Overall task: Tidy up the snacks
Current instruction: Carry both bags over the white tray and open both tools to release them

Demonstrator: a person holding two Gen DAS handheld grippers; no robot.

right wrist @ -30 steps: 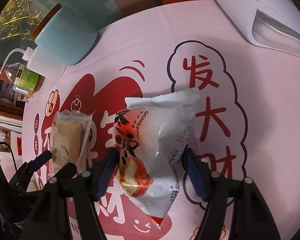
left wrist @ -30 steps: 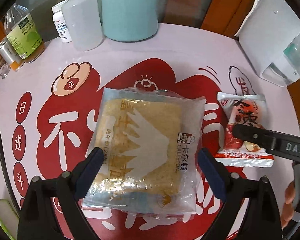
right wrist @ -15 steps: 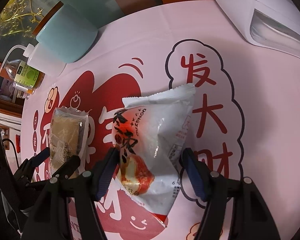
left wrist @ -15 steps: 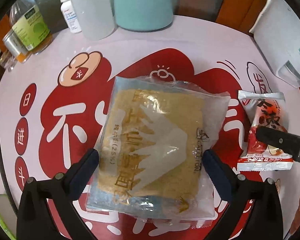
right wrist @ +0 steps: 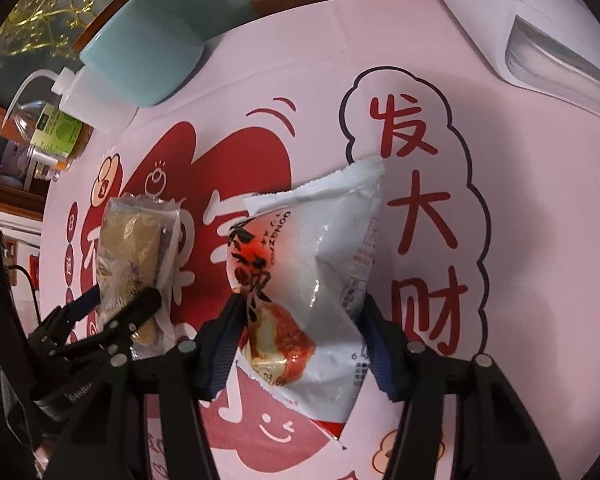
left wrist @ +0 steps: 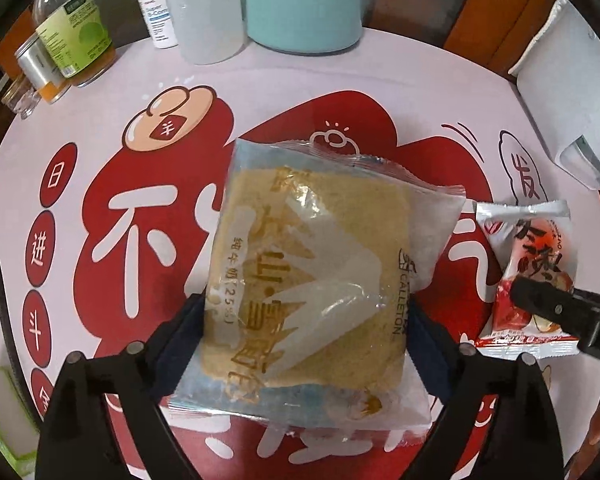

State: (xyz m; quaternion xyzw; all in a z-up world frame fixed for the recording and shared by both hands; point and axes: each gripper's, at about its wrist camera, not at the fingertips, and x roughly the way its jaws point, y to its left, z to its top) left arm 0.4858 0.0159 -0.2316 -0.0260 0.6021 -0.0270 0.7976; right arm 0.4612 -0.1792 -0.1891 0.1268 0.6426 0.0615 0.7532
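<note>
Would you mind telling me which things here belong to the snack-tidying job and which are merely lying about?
Part of the job:
- bread packet, between the closing left gripper
- red-and-white snack packet, between the closing right gripper

Lying about:
- teal container
- squeeze bottle
- pill bottle
- green-label bottle
- white appliance

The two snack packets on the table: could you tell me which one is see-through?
The larger packet, between the left gripper's closing jaws, is clear, showing a tan cake; the smaller packet is opaque white and red.
</note>
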